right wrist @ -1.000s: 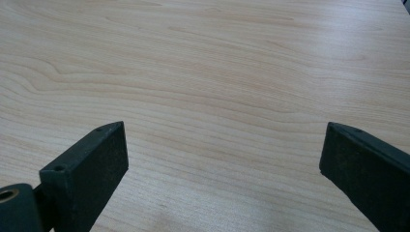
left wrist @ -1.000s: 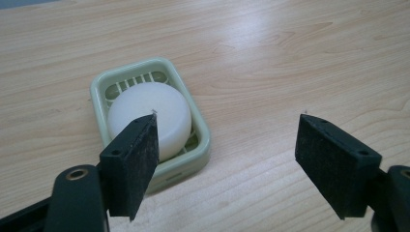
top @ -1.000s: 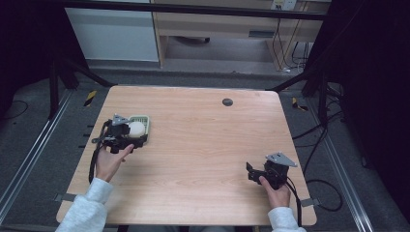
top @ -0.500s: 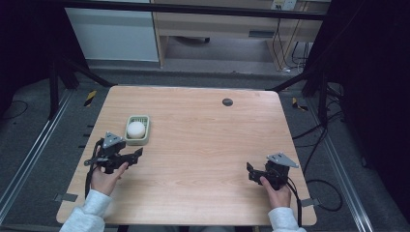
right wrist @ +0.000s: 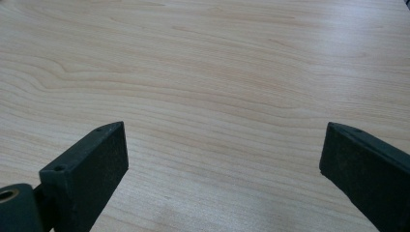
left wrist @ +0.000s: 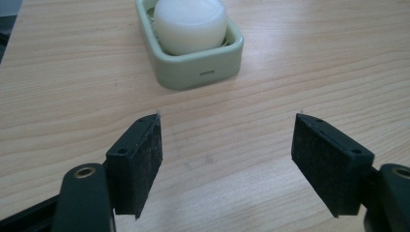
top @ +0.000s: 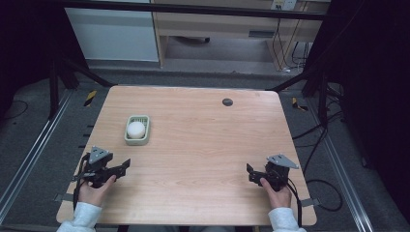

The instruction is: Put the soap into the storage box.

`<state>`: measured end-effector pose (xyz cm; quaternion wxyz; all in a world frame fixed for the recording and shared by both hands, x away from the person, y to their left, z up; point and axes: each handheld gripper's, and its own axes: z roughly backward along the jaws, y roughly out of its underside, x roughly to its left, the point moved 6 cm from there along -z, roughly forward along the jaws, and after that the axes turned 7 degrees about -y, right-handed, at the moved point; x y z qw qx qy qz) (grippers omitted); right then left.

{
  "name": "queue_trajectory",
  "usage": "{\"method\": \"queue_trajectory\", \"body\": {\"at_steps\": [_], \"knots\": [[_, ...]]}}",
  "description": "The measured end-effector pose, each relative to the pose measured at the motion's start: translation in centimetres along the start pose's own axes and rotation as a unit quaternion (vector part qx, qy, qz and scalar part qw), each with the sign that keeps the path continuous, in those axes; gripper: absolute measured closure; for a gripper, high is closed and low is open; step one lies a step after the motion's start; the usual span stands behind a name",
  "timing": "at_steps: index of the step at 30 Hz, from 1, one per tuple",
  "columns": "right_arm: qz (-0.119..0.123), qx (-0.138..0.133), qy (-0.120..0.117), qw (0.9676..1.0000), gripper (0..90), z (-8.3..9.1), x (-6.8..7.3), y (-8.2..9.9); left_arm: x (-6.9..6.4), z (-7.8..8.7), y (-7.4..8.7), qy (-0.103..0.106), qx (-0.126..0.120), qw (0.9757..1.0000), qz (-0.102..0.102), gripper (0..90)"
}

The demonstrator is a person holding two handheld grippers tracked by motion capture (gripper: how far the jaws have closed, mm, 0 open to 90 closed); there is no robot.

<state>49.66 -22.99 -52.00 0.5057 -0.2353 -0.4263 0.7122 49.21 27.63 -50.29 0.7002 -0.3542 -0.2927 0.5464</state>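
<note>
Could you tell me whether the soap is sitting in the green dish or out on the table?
In the dish. The white soap sits inside the green dish, whose rim surrounds it in both the left gripper view and the high view.

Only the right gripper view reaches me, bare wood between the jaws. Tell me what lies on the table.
Observer: A green dish holding a white round soap sits on the left half of the table.
Operator: Report the left gripper.
Observer: The left gripper is open and points at the dish, short of it. Its jaws have just been opening, with nothing between them.
Operator: Name anything else on the wood.
Observer: One small dark round spot near the far edge.
</note>
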Motion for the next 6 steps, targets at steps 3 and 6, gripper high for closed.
{"method": "queue_trajectory", "body": {"at_steps": [3,6], "knots": [[0.001,0.0,0.001,1.0,3.5,0.03,-0.01,0.01,0.38,0.19,0.27,-0.002,-0.002,1.0,0.006,26.5],[0.001,0.0,0.0,1.0,3.5,0.09,-0.02,0.01,0.76,0.25,0.61,-0.004,0.0,0.9999,0.01,26.3]]}}
